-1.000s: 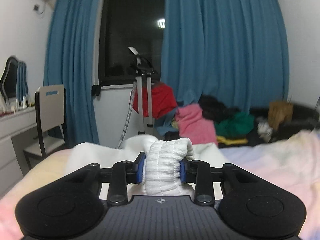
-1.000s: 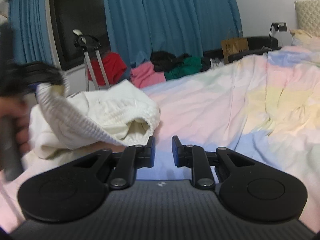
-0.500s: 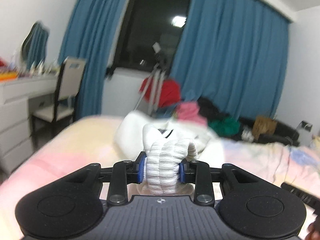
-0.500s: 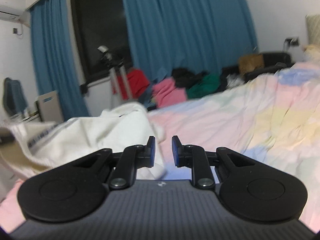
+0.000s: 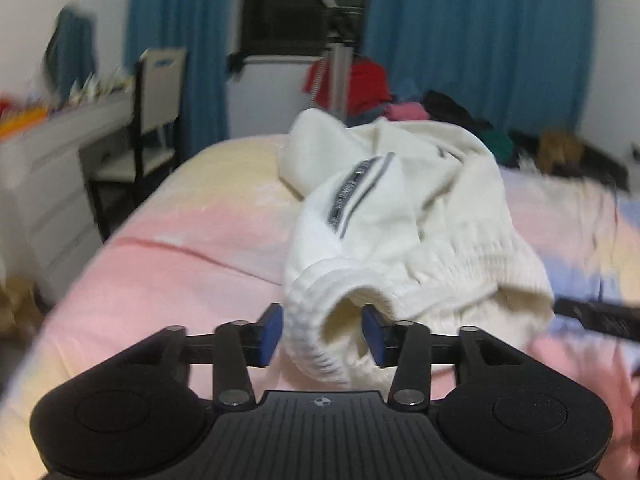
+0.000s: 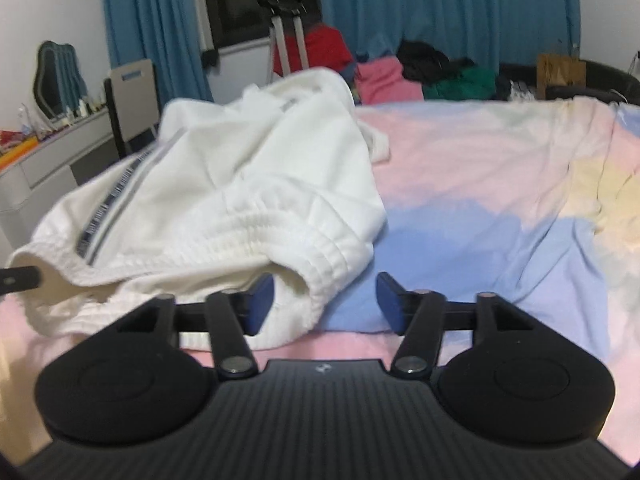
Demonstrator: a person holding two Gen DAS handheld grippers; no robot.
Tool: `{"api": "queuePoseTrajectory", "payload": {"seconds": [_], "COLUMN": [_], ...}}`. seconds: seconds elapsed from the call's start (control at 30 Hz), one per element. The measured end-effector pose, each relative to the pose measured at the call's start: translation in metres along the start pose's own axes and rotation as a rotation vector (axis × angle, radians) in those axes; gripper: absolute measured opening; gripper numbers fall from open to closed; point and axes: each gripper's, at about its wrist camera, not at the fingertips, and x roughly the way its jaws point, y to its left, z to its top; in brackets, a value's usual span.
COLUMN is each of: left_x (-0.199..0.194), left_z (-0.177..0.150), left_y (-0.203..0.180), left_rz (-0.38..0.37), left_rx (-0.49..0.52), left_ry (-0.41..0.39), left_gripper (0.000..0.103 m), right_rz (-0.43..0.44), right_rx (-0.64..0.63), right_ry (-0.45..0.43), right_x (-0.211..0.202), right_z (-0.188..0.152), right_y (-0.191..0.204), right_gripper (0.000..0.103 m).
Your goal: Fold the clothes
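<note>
White sweatpants (image 5: 404,216) with a grey side stripe lie bunched on the pastel bedsheet (image 5: 192,264). My left gripper (image 5: 322,334) has its jaws spread around the ribbed waistband, which sits loosely between the blue pads. In the right wrist view the same sweatpants (image 6: 224,188) lie to the left. My right gripper (image 6: 326,304) is open, with the other end of the waistband lying over its left pad and bare sheet under its right pad.
A white desk (image 5: 44,148) and a chair (image 5: 156,92) stand left of the bed. Blue curtains, a stand (image 6: 286,28) and a pile of coloured clothes (image 6: 408,76) are beyond the bed's far edge. The bedsheet (image 6: 500,184) extends to the right.
My left gripper's jaws have widened from a tight pinch on the waistband. My right gripper has opened from nearly shut and come down to the waistband's other end. The pants now lie on the bed.
</note>
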Motion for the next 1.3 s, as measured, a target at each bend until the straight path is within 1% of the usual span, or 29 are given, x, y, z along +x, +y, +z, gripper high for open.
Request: {"api": "queuePoseTrajectory", "payload": {"seconds": [0.03,0.1,0.13,0.2,0.33,0.4,0.43,0.47,0.53,0.63,0.73,0.77,0.83,0.9,0.97,1.03,1.1,1.13,1.23,1.3], "left_x": [0.001,0.006,0.010,0.021,0.044,0.055,0.058,0.059,0.059,0.058,0.057,0.056,0.055,0.052,0.050,0.047,0.039,0.035,0.023,0.024], "left_z": [0.002,0.004,0.004,0.003,0.001,0.000,0.001,0.003,0.007,0.012,0.013,0.013,0.012,0.009,0.005,-0.001,-0.008,-0.011,-0.020,-0.027], "left_y": [-0.006,-0.018,-0.023,-0.027,-0.033,-0.036,-0.036,-0.035,-0.030,-0.025,-0.019,-0.017,-0.015,-0.018,-0.020,-0.029,-0.042,-0.049,-0.071,-0.086], "left_rz": [0.003,0.017,0.031,0.063,0.128,0.161,0.169,0.171,0.174,0.182,0.169,0.165,0.158,0.153,0.149,0.146,0.145,0.145,0.148,0.167], "left_rx": [0.046,0.139,0.182,0.232,0.315,0.356,0.355,0.341,0.301,0.268,0.220,0.207,0.194,0.214,0.238,0.291,0.379,0.427,0.604,0.737], "left_ry": [-0.006,-0.017,-0.024,-0.017,0.005,0.017,0.015,0.008,-0.005,-0.020,-0.001,0.006,0.020,0.033,0.047,0.046,0.021,0.001,-0.092,-0.141], "left_gripper": [0.060,0.065,0.066,0.066,0.067,0.066,0.066,0.066,0.066,0.066,0.066,0.066,0.066,0.066,0.066,0.066,0.066,0.066,0.068,0.070], "right_rz": [-0.009,-0.010,-0.010,-0.006,-0.004,0.001,-0.011,-0.024,-0.047,-0.060,-0.087,-0.101,-0.136,-0.173,-0.187,-0.181,-0.178,-0.172,-0.155,-0.144], "right_rx": [-0.005,-0.009,-0.011,-0.012,0.005,0.004,-0.019,-0.042,-0.086,-0.080,-0.083,-0.101,-0.168,-0.251,-0.310,-0.328,-0.333,-0.314,-0.257,-0.221], "right_ry": [0.023,0.057,0.074,0.088,0.080,0.075,0.062,0.048,0.022,-0.016,-0.116,-0.166,-0.279,-0.348,-0.334,-0.259,-0.185,-0.174,-0.142,-0.121], "right_x": [0.010,0.028,0.037,0.049,0.054,0.051,0.048,0.044,0.036,0.023,-0.001,-0.013,-0.040,-0.061,-0.069,-0.063,-0.055,-0.055,-0.052,-0.051], "right_z": [0.000,-0.003,-0.005,-0.007,-0.007,-0.005,-0.003,-0.002,0.001,0.009,0.021,0.026,0.030,0.030,0.026,0.018,0.012,0.012,0.013,0.014], "right_y": [0.001,0.004,0.006,0.006,0.003,0.004,0.006,0.009,0.014,0.011,0.010,0.011,0.017,0.026,0.030,0.029,0.025,0.023,0.016,0.012], "right_gripper": [0.060,0.060,0.060,0.059,0.058,0.044,0.028,0.025,0.023,0.017,0.014,0.013,0.013,0.013,0.013,0.014,0.014,0.014,0.015,0.014]}}
